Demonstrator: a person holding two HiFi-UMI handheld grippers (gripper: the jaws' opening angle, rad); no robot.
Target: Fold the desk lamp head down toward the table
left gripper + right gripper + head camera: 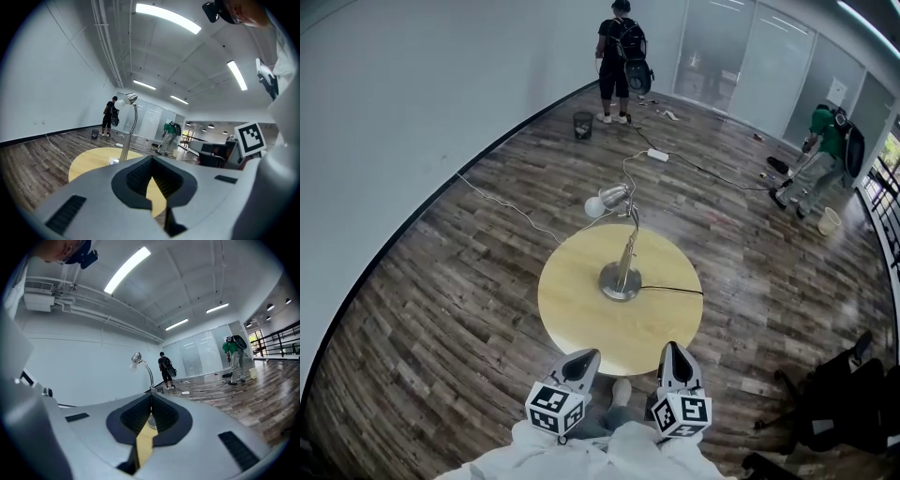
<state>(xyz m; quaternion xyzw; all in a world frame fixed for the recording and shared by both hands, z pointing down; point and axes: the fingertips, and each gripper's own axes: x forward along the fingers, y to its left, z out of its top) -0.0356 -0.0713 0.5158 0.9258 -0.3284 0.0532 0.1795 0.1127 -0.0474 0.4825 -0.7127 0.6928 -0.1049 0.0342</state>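
A silver desk lamp stands on the round yellow table (581,314), its base (620,281) near the table's middle. Its curved neck rises upright and the white-bulbed head (607,200) points away to the left, raised high. The lamp head (130,99) also shows in the left gripper view, and the same head (136,357) in the right gripper view. My left gripper (587,354) is shut and empty at the table's near edge. Beside it, my right gripper (671,347) is shut too, holding nothing. Both point at the lamp from well short of it.
A black cord (671,289) runs from the lamp base off the table's right side. A white power strip (658,155) and cables lie on the wood floor behind. One person stands by a dark bin (583,125); another bends over at far right. A black chair (844,394) is at right.
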